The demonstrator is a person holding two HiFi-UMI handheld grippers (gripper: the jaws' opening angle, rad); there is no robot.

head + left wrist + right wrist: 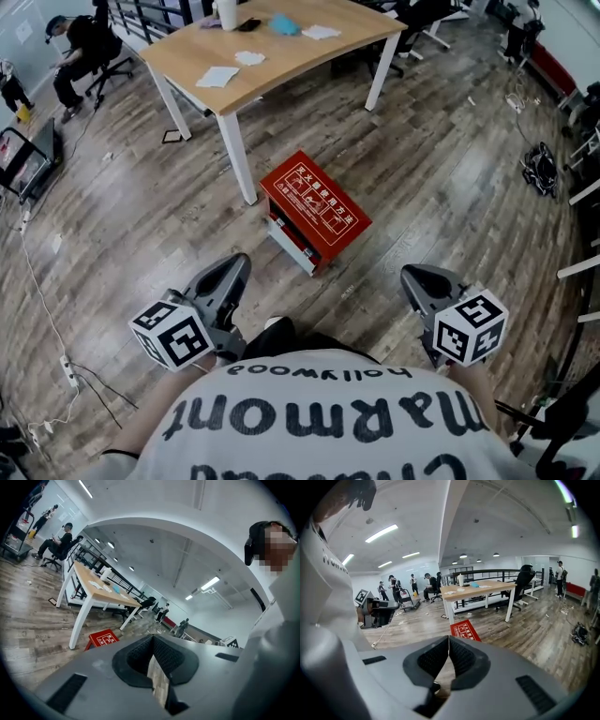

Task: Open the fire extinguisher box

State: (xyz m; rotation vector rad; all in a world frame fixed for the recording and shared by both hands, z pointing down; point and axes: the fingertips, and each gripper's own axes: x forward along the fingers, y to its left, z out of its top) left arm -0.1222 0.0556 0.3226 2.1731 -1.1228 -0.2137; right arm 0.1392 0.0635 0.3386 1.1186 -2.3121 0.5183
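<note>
The left gripper, a grey two-jaw tool with a black-and-white marker cube at its back, has its jaws pressed together at the tips, and nothing is between the ribbed black pads. The right gripper, of the same build, is likewise closed tip to tip and empty. Both are held low in front of the person's white printed shirt, apart from each other and pointing outward over the grey-brown wood plank floor.

The red metal fire extinguisher box lies on that floor ahead of both tools. It is forward and to the right of the left gripper, forward and to the left of the right gripper, and well clear of both. Its face with white printed panels is turned upward, the lid lies flat and shut, and a pale front edge faces the grippers.

Beyond the box, farther ahead of the jaws, stands a light wooden table with white legs. One of its legs comes down just past the box's far corner.
</note>
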